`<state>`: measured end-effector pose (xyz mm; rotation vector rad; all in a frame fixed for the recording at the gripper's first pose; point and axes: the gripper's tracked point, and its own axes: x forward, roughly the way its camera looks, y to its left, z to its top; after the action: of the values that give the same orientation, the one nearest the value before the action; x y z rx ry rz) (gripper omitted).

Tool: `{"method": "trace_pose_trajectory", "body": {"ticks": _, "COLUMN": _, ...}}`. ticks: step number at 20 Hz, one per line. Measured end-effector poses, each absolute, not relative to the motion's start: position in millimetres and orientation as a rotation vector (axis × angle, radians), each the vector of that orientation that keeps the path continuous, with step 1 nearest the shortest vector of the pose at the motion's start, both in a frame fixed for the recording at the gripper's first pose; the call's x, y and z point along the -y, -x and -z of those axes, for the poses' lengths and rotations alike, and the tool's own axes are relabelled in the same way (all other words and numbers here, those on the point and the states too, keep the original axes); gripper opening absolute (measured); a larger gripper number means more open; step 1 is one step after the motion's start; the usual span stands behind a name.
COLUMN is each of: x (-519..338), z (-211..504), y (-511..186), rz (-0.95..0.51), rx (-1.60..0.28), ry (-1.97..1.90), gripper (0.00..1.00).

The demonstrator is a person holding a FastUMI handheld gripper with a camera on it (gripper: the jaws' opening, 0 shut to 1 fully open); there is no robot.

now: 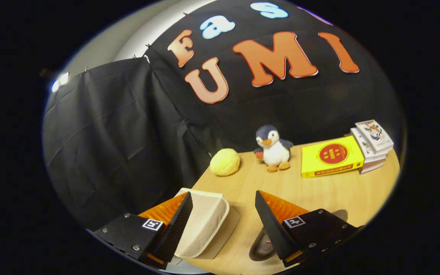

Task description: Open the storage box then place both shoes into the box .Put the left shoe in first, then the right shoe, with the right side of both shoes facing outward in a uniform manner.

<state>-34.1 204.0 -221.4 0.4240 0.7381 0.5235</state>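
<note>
Tool [224,200] fingers spread wide, holding nothing, above the worktop [319,191]; a beige storage box [204,225] lies between them.

Tool [224,198] fingers spread, empty, over wooden table [319,191]; beige storage box [204,221] beside left finger.

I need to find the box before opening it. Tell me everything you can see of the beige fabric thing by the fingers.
The beige fabric thing looks like woven cloth with a stitched, rounded edge and a flat flap beneath. It lies on the wooden table near its edge, between the open gripper fingers, partly hidden by one finger. Whether it is the box, I cannot tell.
</note>
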Motion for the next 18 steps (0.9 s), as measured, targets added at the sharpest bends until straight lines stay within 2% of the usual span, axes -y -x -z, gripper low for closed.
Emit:
{"method": "trace_pose_trajectory", "body": {"ticks": 9, "x": -253, "z": 291, "y": 82, "rz": -0.636, "rx": -1.015, "ry": -0.528, "gripper": 0.98}}
{"method": "trace_pose_trajectory", "body": {"ticks": 18, "x": -291, "z": 336, "y": 112, "rz": -0.706, "rx": -1.189, "ry": -0.609, "gripper": 0.98}}
